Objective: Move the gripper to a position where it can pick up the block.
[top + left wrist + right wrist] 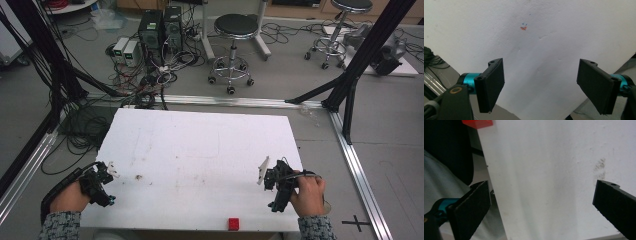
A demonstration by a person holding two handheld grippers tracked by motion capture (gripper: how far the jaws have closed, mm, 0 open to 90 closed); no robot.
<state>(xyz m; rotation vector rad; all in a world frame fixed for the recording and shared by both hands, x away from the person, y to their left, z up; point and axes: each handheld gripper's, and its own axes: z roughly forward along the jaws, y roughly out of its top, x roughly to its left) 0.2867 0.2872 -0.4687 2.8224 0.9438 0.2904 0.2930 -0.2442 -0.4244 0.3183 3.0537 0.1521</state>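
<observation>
Sitting at the near edge of the white counter, a small red block lies flat by itself, nearer the person's right side than the left. The right gripper view catches that block at its top left corner, right at the counter's edge.

The right gripper is held over the counter's near right part, with its 2 black jaws spread wide and nothing but bare white surface between them. The right hand grips it from behind, well apart from the block.

The left gripper sits at the counter's near left edge in the left hand, its jaws also wide apart and empty. A small orange and blue mark shows on the counter ahead of it.

Beyond the counter, on the grey floor, stand 2 round stools, black computer towers and a tangle of cables.
</observation>
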